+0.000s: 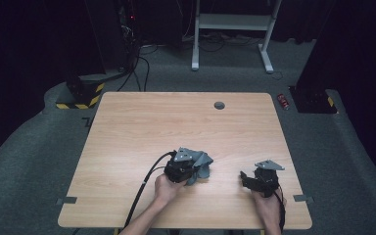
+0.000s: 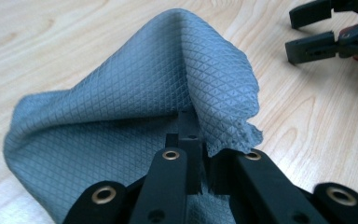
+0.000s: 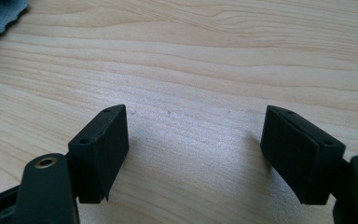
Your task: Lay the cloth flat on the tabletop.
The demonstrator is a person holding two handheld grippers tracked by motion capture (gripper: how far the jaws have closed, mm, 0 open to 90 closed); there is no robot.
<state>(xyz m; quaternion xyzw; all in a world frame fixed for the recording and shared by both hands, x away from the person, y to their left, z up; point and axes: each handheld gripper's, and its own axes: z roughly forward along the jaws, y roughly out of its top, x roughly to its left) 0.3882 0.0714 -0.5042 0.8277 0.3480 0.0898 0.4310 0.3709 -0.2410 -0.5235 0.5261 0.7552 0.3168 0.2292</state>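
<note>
Left gripper view shows our left tool clenched on a soft, limp grey cloth, pinched at its frayed edge. Near the worktop's front edge, our right tool waits released; we judge a corner the best hold.

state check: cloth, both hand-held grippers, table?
grey cloth: bunched and partly lifted, one edge pinched, the rest draped on the table
left hand-held gripper: shut on the grey cloth
right hand-held gripper: open, nothing between the jaws, held low over bare wood
wooden table: upright, top bare apart from the cloth
</note>
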